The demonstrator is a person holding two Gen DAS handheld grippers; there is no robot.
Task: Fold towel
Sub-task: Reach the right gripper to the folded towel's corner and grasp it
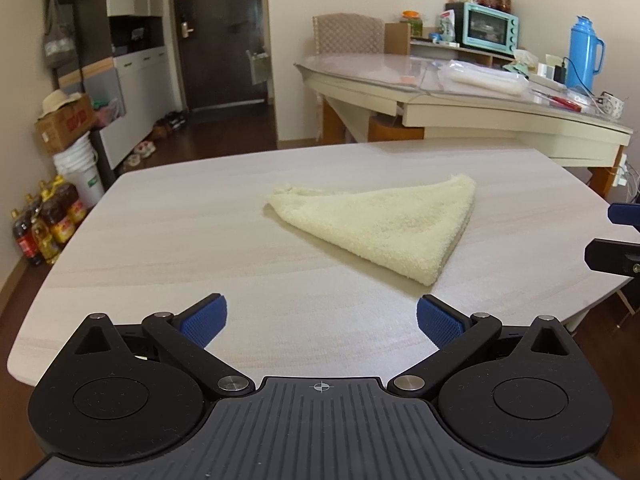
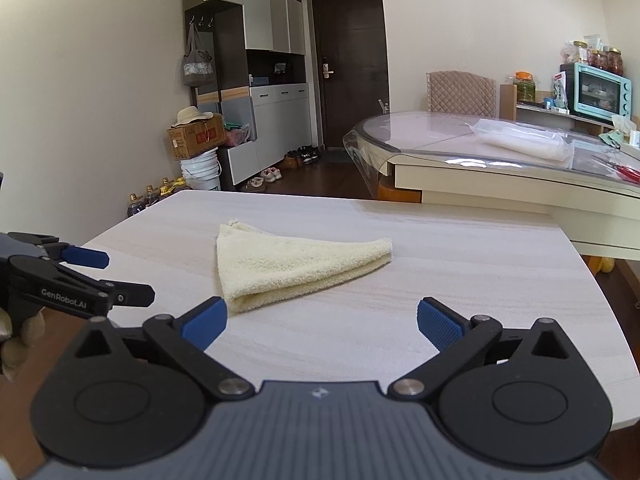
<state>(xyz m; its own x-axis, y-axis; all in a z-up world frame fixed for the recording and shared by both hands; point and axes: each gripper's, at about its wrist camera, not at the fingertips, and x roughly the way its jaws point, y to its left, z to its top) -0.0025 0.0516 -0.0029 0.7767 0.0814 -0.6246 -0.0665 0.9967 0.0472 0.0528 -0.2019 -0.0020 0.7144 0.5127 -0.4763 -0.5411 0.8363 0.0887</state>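
Observation:
A pale yellow towel (image 1: pixel 384 222) lies folded into a triangle on the light wood table (image 1: pixel 180 248). It also shows in the right wrist view (image 2: pixel 292 264). My left gripper (image 1: pixel 322 320) is open and empty, held above the table in front of the towel. My right gripper (image 2: pixel 322 320) is open and empty, with its left pad close to the towel's near corner. The left gripper shows from the side at the left edge of the right wrist view (image 2: pixel 116 276). The right gripper's fingers (image 1: pixel 616 256) show at the right edge of the left wrist view.
A glass-topped dining table (image 1: pixel 460 96) with a blue thermos (image 1: pixel 585 54), a mint toaster oven (image 1: pixel 490 26) and clutter stands behind. Oil bottles (image 1: pixel 44 224), a bucket and a cardboard box (image 1: pixel 64 124) stand on the floor at the left. A dark door (image 2: pixel 348 64) is at the back.

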